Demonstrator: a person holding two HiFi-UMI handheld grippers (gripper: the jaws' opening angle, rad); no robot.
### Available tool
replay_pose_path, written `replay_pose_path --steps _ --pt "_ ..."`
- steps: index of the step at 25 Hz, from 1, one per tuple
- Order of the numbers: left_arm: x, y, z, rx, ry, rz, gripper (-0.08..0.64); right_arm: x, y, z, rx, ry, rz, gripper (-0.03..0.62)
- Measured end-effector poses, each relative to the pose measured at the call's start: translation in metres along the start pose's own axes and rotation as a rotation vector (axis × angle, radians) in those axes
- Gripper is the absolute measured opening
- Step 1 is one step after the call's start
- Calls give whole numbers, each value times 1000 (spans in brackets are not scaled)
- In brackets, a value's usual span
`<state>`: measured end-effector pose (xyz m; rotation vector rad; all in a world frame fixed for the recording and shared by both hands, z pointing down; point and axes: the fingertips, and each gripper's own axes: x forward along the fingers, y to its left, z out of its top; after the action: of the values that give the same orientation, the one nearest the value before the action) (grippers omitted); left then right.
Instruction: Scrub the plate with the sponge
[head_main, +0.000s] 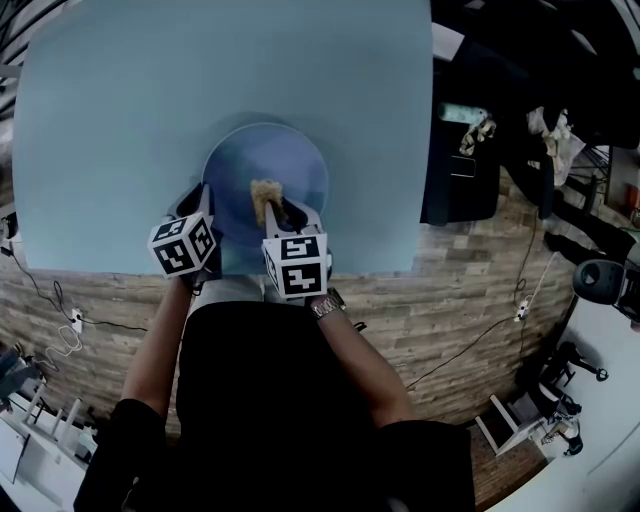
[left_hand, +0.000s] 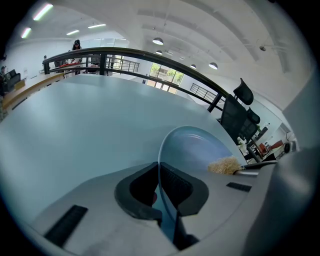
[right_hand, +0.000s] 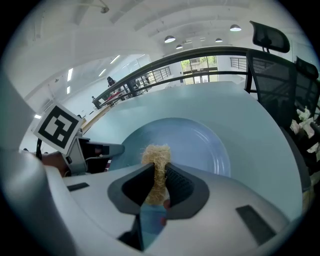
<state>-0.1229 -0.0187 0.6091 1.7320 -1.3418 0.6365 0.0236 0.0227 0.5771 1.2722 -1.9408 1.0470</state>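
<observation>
A round pale blue plate (head_main: 268, 175) lies on the light blue table (head_main: 120, 120) near its front edge. My left gripper (head_main: 206, 215) is shut on the plate's near-left rim (left_hand: 161, 165), which runs edge-on between its jaws. My right gripper (head_main: 272, 212) is shut on a tan fibrous sponge (head_main: 263, 195) that it holds over the plate's near part. In the right gripper view the sponge (right_hand: 156, 162) sticks up between the dark pads above the plate (right_hand: 200, 142). The left gripper view shows the sponge (left_hand: 225, 165) at the right, against the plate's face (left_hand: 197, 150).
The table's front edge (head_main: 230, 272) is just behind the grippers, with brick-patterned floor and cables below. A black office chair (head_main: 460, 160) stands at the table's right side. More desks and gear sit at the far right.
</observation>
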Motion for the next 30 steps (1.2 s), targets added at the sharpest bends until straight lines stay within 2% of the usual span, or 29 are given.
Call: replay_pose_path --steps 30 --pt "1 -1 0 17 -1 11 14 -27 -81 3 83 -30 -167 71"
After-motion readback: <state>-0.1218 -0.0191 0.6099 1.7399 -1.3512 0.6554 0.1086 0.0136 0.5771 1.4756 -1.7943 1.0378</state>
